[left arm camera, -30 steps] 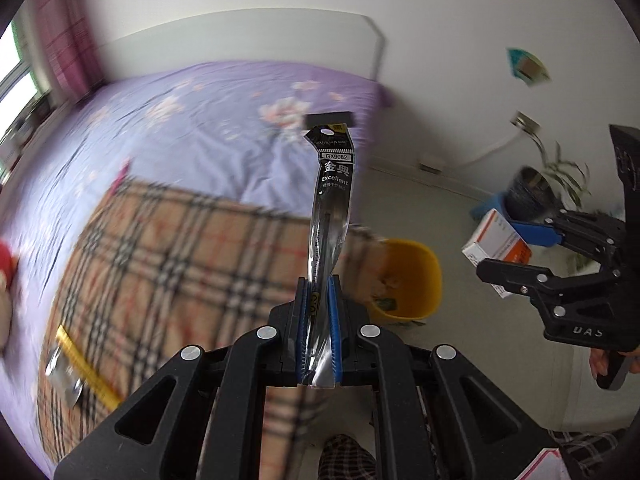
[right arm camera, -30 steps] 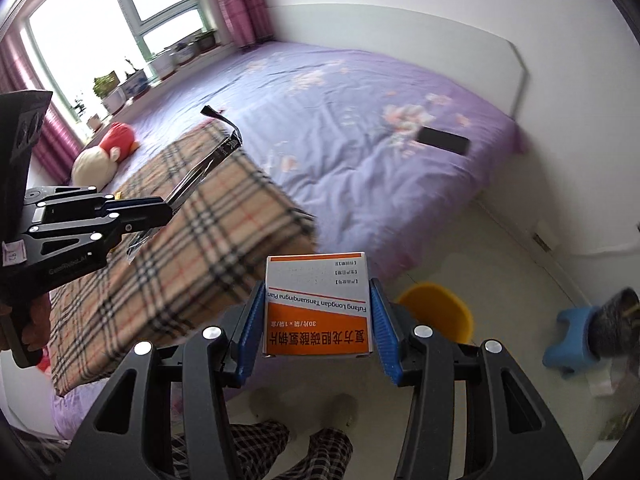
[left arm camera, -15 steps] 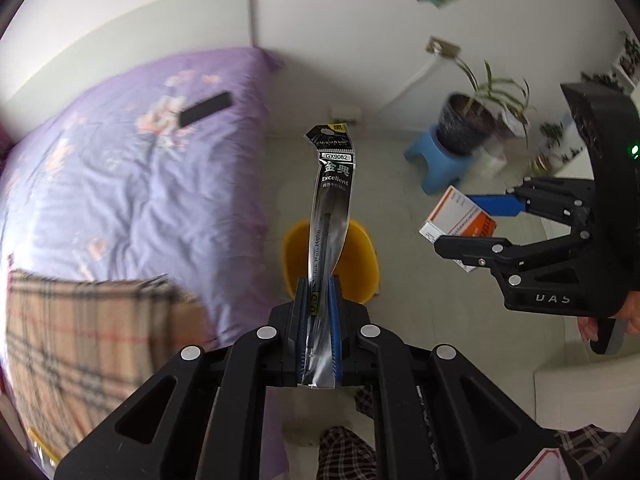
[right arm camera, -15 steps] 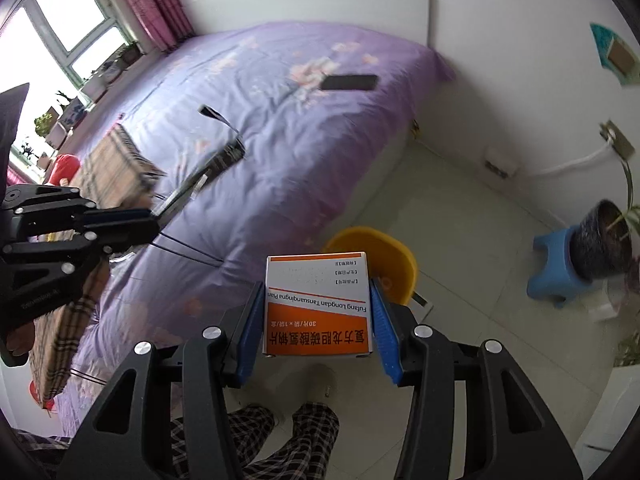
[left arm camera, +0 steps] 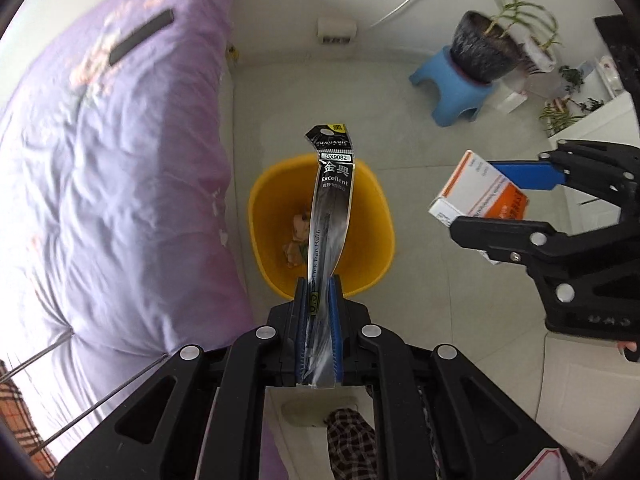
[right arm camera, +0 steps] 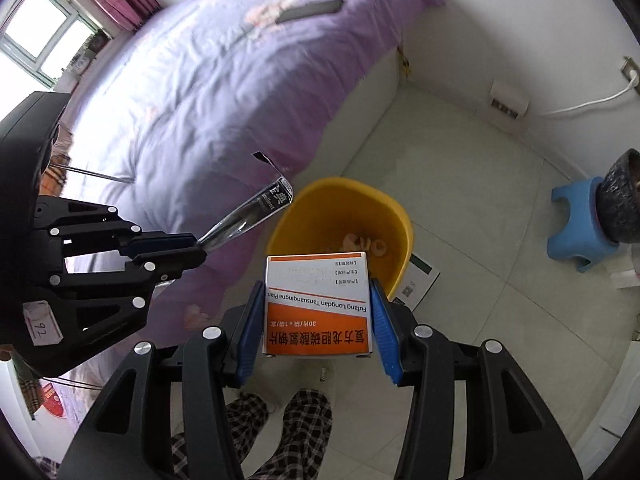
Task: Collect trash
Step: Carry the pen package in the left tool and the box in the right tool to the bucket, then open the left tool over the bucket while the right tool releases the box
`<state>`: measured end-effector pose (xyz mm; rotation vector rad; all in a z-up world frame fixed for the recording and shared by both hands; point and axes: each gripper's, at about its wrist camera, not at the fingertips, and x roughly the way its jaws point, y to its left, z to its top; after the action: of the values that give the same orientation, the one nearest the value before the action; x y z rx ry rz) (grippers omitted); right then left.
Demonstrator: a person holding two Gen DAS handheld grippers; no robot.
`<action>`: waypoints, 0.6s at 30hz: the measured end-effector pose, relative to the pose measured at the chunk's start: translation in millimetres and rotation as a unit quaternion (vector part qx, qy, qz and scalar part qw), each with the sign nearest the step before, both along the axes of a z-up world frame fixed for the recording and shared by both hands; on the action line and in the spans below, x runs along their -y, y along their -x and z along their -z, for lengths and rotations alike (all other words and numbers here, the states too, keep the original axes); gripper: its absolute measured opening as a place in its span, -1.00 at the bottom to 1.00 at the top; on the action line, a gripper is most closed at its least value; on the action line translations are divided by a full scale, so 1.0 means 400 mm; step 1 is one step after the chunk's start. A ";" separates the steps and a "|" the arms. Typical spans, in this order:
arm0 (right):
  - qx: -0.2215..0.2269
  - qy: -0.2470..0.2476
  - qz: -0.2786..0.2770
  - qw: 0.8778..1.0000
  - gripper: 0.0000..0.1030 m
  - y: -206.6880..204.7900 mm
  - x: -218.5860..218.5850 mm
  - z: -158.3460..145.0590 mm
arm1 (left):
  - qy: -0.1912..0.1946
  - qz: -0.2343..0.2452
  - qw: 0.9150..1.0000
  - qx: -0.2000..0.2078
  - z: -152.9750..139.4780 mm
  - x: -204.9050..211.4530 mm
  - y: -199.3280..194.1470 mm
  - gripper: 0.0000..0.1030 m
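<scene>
Left jaws: the left gripper [left arm camera: 316, 312] has its blue pads pressed together on the bottom end of a pen refill packet [left arm camera: 330, 204], a slim black and clear sleeve that stands straight out from the jaws.

Right jaws: the right gripper [right arm camera: 318, 320] is clamped on a medicine box [right arm camera: 318, 304], white above and orange below, with a pad flat against each side.

Where the packet is: in the left wrist view its free end hangs over the mouth of the yellow bin [left arm camera: 380, 216]; in the right wrist view it looks to reach only the near-left rim, so whether it is fully over the opening cannot be told.

Where the box is: in the right wrist view it covers the near edge of the bin; from the left wrist view it sits to the right of the bin and apart from it.

Bin: it stands on the tiled floor [left arm camera: 460, 300] just beside the bed [left arm camera: 120, 160], and some scraps already lie at its bottom.

Further out: a blue stool [right arm camera: 580, 236] carrying a dark plant pot stands far right; a flat sheet of paper [right arm camera: 420, 284] lies on the floor touching the right side of the bin.

Done so far: both pieces are picked up and brought to the bin.

Left to do: judging by this, letting go of each piece over the opening, and perhaps the paper by the bin after that.
</scene>
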<state>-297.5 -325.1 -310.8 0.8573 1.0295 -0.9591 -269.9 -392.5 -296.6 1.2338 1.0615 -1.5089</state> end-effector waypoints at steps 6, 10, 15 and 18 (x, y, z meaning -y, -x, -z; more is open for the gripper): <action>-0.014 -0.040 0.005 0.999 0.00 -0.013 0.073 0.149 | -0.043 -0.037 0.998 -0.007 0.134 0.045 -0.017 -0.76; -0.016 -0.056 0.021 0.998 0.01 0.001 0.104 0.214 | -0.055 -0.051 0.997 -0.014 0.173 0.053 -0.018 -0.64; 0.001 -0.058 0.049 0.997 0.26 0.030 0.123 0.242 | -0.059 -0.057 0.996 -0.023 0.194 0.061 -0.006 -0.52; -0.006 -0.057 0.053 0.997 0.26 0.043 0.127 0.249 | -0.061 -0.063 0.996 -0.028 0.197 0.066 -0.004 -0.38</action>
<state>-314.6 -376.0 -410.4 1.0096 1.0647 -1.0030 -268.2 -419.0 -375.3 1.1893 1.2621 -1.4059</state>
